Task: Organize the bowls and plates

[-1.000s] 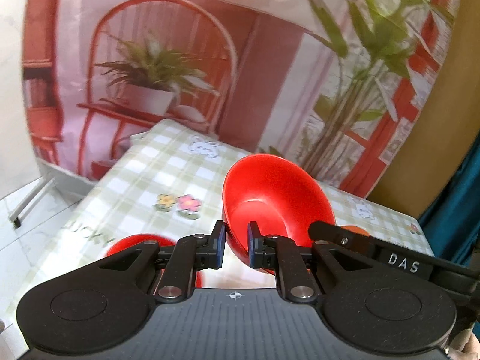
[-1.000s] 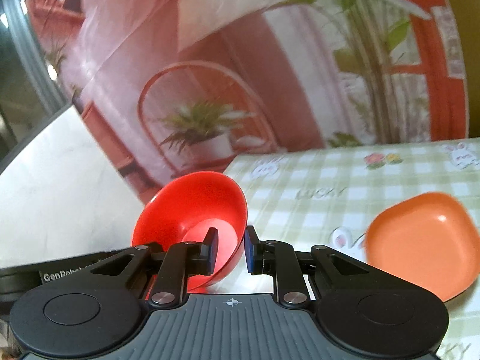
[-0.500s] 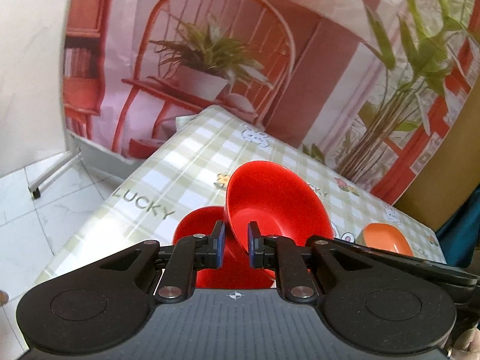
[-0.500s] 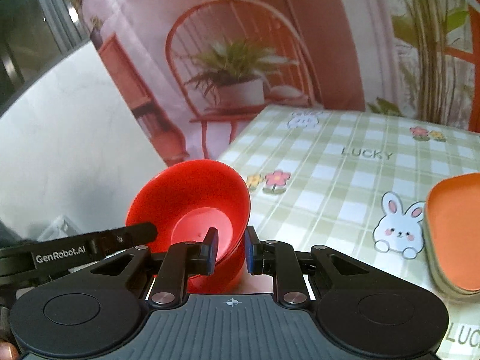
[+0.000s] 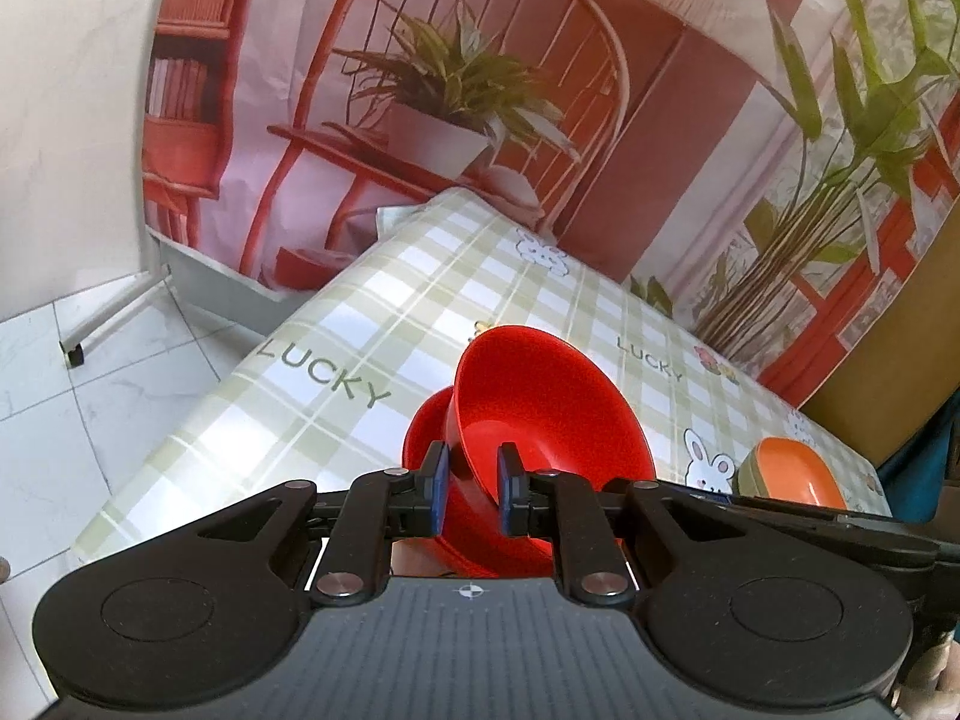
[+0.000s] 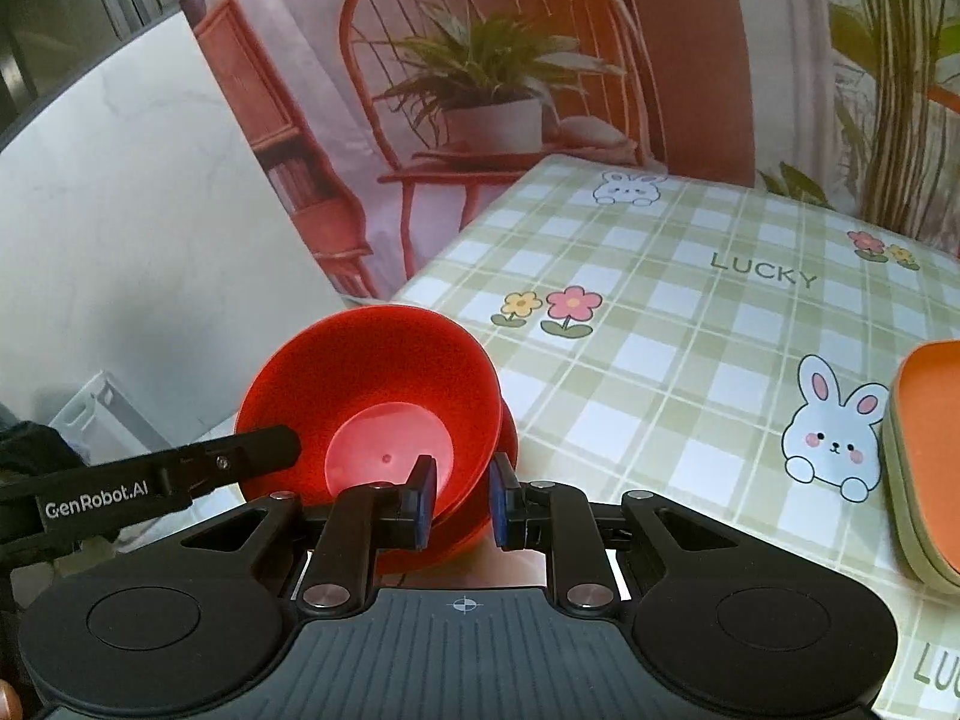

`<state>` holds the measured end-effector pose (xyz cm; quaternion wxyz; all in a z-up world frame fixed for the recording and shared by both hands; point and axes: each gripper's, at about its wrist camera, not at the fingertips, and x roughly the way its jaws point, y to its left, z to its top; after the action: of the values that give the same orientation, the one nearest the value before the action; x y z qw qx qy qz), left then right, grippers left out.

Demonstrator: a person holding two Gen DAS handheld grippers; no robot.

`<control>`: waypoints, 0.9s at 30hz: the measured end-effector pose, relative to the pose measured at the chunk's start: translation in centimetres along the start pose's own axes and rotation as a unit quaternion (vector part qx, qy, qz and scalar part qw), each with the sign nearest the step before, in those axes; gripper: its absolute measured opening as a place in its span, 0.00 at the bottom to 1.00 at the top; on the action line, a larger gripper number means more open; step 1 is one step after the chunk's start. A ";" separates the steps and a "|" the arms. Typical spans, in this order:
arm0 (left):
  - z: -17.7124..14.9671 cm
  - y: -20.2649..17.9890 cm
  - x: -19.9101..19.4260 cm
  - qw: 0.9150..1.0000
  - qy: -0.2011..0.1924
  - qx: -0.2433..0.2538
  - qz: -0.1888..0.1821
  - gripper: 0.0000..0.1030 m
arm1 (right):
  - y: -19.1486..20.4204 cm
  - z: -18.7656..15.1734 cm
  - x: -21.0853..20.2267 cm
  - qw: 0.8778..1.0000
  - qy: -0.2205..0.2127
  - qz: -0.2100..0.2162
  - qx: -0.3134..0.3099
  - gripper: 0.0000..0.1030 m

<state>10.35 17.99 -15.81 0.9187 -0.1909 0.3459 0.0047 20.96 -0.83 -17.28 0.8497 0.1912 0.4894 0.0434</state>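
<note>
Both grippers, left (image 5: 469, 487) and right (image 6: 461, 499), have fingers clamped on opposite rims of one red bowl (image 6: 384, 414), tilted over a second red bowl (image 5: 429, 438) on the bench (image 6: 690, 312), left of the orange plates (image 6: 927, 456), presumably for nesting.

Green-and-white checked tablecloth (image 6: 690, 312) printed with bunnies, flowers and "LUCKY" covers the tabletop; behind it hangs a printed backdrop (image 5: 480, 90) showing a red chair and potted plant, white tiled floor (image 5: 90, 372) below.

Printed chair backdrop (image 5: 456, 90), white tiled floor (image 5: 72, 372)
</note>
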 end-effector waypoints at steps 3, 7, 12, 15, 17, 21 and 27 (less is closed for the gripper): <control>-0.2 0.2 0.3 1.000 0.005 -0.002 0.002 0.16 | 0.0 -0.1 0.3 1.000 0.006 -0.002 -0.002 0.18; -0.2 0.4 0.5 1.000 0.008 -0.006 0.001 0.16 | 0.0 -0.2 0.5 1.000 0.010 -0.002 -0.003 0.18; -0.5 0.4 0.4 1.000 0.010 -0.008 0.004 0.16 | -0.1 -0.3 0.6 1.000 0.013 -0.001 -0.004 0.18; -0.5 0.4 0.5 1.000 0.012 -0.009 0.006 0.16 | -0.1 -0.3 0.7 1.000 0.013 0.000 -0.004 0.18; -0.5 0.4 0.5 1.000 0.013 -0.009 0.006 0.16 | -0.1 -0.2 0.7 1.000 0.013 -0.001 -0.003 0.19; -0.5 0.5 0.6 1.000 0.013 -0.011 0.013 0.18 | -0.2 -0.3 0.7 1.000 0.012 0.000 -0.003 0.20; -0.5 1.0 0.6 1.000 0.009 -0.022 0.020 0.27 | -0.5 -0.3 0.5 1.000 0.003 -0.003 -0.001 0.20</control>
<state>10.32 18.66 -16.86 0.9109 -0.2042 0.3573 0.0295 20.89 -1.05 -18.04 0.8483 0.1889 0.4930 0.0418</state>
